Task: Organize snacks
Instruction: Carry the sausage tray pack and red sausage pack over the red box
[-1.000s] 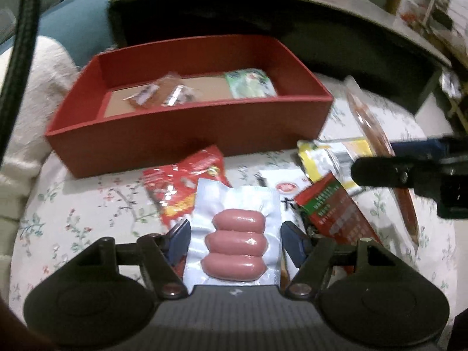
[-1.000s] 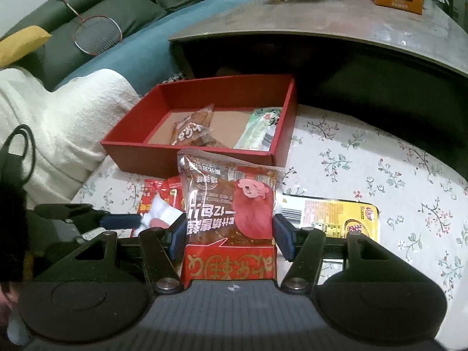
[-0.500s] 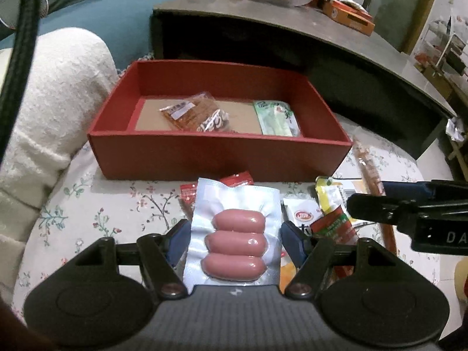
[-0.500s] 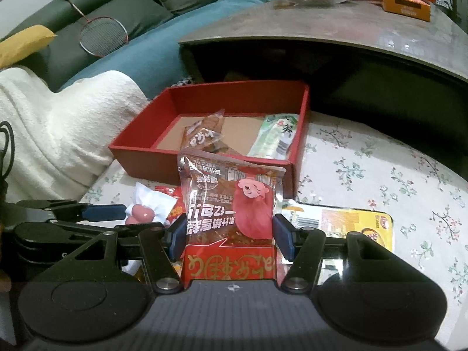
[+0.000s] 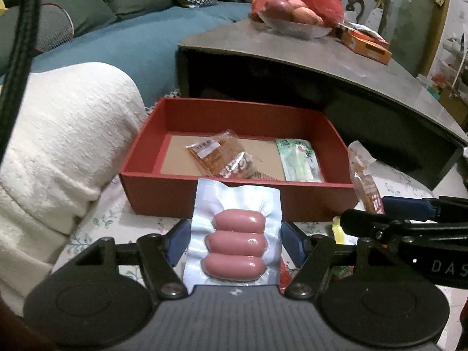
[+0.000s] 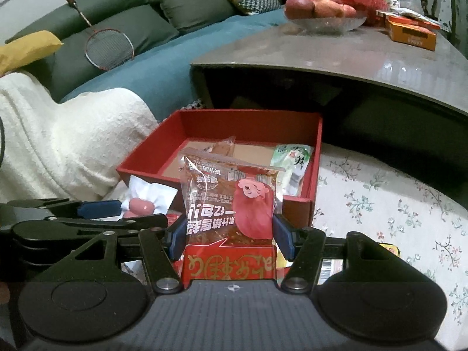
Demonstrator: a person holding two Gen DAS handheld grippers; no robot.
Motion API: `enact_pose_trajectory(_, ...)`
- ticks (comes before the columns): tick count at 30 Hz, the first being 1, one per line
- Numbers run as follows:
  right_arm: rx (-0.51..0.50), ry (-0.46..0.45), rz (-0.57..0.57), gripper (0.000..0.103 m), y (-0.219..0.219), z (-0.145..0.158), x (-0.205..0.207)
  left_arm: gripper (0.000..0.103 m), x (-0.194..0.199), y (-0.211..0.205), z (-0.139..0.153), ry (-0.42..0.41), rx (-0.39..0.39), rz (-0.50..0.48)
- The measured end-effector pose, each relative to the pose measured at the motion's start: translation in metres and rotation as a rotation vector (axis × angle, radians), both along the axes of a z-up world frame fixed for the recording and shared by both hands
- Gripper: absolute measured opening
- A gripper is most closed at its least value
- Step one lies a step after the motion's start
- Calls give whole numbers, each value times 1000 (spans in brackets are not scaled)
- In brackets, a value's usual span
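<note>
My left gripper point(image 5: 235, 239) is shut on a clear vacuum pack of three pink sausages point(image 5: 235, 234), held up in front of the red box point(image 5: 234, 196). My right gripper point(image 6: 229, 231) is shut on a red-brown snack packet point(image 6: 231, 204) with a cartoon face, also held just before the red box point(image 6: 314, 175). Inside the box lie a brown snack packet point(image 5: 222, 158) and a green packet point(image 5: 298, 161). The right gripper shows at the right of the left wrist view point(image 5: 409, 219); the left gripper shows at the left of the right wrist view point(image 6: 87, 213).
The box sits on a floral cloth point(image 6: 380, 204). A white blanket point(image 5: 58, 146) lies to the left. A dark low table point(image 6: 336, 58) with a fruit bowl point(image 6: 324, 14) and orange boxes stands behind the box. A yellow packet point(image 6: 389, 248) lies at the right.
Both grippers have risen with their packs and tilted up toward the box. The loose snacks on the cloth have dropped mostly out of view.
</note>
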State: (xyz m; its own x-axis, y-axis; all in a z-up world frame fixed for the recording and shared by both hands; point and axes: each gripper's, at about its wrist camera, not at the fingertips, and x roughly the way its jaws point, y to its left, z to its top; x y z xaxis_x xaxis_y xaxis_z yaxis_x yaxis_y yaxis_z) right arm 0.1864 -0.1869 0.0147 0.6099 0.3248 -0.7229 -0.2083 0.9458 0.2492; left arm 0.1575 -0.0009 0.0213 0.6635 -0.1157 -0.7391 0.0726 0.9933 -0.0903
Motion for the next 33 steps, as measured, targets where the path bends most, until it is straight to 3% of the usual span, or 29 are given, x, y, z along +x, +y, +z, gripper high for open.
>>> enact_pose_trajectory(33, -16, -139, -53, 67, 3, 20, 3, 62, 7, -4, 17, -84, 15, 41)
